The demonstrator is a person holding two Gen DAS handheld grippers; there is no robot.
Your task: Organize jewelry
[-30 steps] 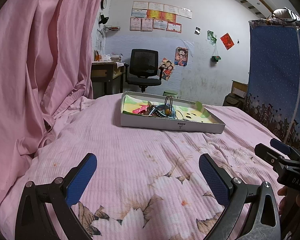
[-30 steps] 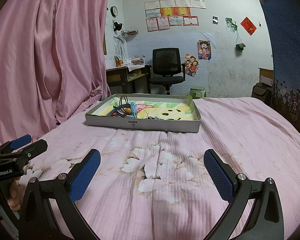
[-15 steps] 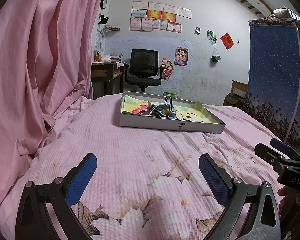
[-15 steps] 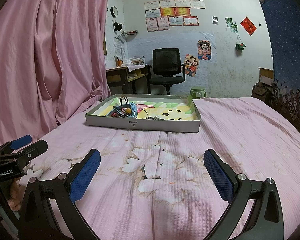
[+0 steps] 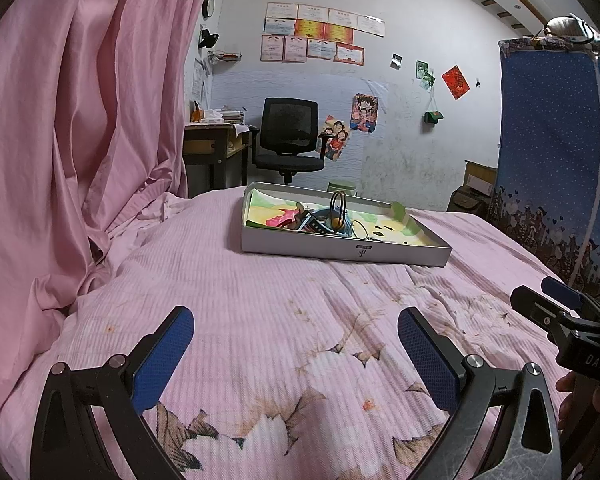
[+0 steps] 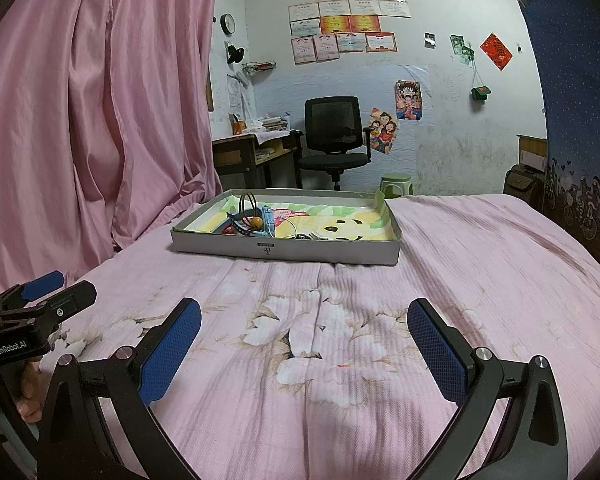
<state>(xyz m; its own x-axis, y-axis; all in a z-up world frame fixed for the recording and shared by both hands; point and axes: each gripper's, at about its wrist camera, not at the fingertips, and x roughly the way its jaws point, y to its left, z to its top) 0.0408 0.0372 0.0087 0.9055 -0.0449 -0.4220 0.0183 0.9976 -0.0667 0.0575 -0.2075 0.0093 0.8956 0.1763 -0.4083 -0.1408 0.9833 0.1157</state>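
Note:
A shallow grey cardboard tray (image 5: 340, 249) (image 6: 320, 250) lies on the pink bed, well ahead of both grippers. Inside it sits a tangled pile of jewelry (image 5: 320, 220) (image 6: 256, 222): dark hoops standing up, a blue piece, an orange bead, a pink piece. My left gripper (image 5: 296, 344) is open and empty, low over the bedspread. My right gripper (image 6: 304, 334) is open and empty, also low over the bedspread. Each gripper shows at the edge of the other's view, the right one (image 5: 556, 304) and the left one (image 6: 40, 292).
Pink flowered bedspread (image 6: 340, 340) covers the bed. A pink curtain (image 5: 80, 140) hangs along the left. Beyond the bed stand a black office chair (image 6: 334, 140), a desk (image 6: 252, 152) and a green stool (image 6: 396, 182). A blue patterned cloth (image 5: 556, 160) hangs on the right.

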